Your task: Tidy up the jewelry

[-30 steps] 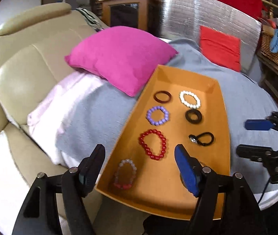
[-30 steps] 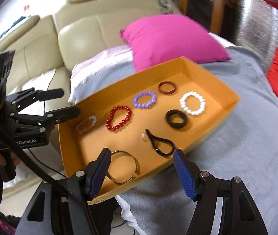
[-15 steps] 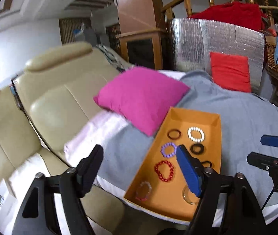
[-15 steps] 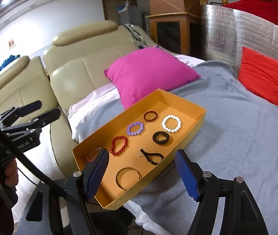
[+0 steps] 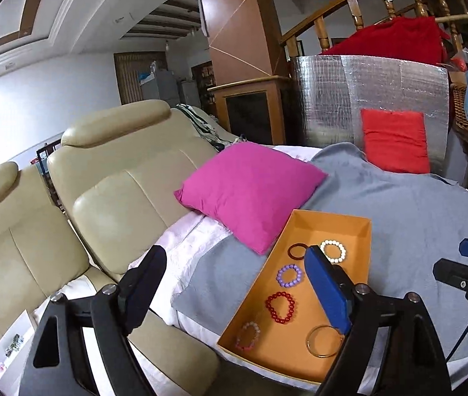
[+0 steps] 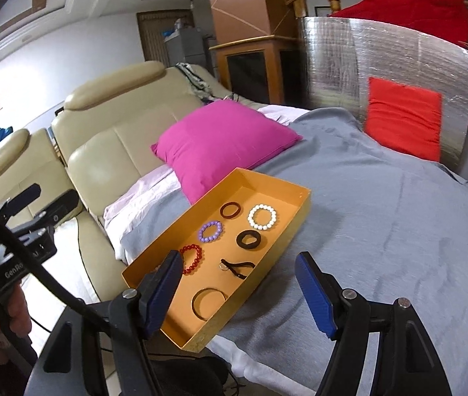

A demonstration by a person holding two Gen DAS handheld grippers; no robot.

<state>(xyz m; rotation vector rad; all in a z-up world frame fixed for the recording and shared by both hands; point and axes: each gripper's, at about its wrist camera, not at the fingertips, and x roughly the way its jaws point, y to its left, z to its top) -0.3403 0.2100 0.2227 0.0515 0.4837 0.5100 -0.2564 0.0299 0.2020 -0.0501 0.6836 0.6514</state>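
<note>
Blue-padded jaws spread and empty on both grippers, left gripper (image 5: 230, 283) just opening wider, right gripper (image 6: 237, 288) too.
Past the jaws the orange tray (image 6: 268, 262) holds light jewelry: bead bracelets (image 6: 262, 217) likely stretchy and slippery, gold bangle (image 6: 209, 303) stiff; pinch across one rim.

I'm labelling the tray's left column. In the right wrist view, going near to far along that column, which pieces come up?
Red bead bracelet → purple bead bracelet → dark brown ring, all lying in the orange tray. A nearer piece is hidden behind the gripper finger.
</note>
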